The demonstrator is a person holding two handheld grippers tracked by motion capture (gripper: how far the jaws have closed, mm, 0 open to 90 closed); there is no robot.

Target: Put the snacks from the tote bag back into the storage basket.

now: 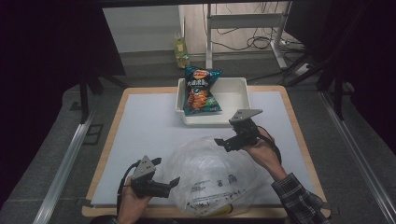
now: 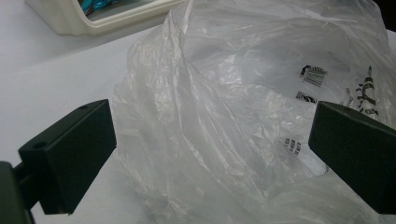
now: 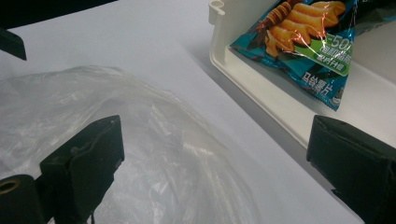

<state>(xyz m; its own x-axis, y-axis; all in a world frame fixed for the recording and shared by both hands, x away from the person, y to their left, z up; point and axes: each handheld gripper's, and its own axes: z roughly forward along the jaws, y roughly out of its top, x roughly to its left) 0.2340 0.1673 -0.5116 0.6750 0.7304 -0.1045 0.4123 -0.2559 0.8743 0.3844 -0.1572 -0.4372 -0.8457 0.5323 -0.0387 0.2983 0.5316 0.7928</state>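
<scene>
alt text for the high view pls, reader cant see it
A person's two hand-held grippers flank a crumpled clear plastic bag at the near edge of a white-covered table: the left gripper at the bag's left side, the right gripper over its far right edge, both open. Behind, a white bin holds a teal chip bag.

Black left gripper (image 1: 169, 174), right gripper (image 1: 223, 133); grey triangular top plates, black cables; plaid sleeve (image 1: 299, 199).
</scene>
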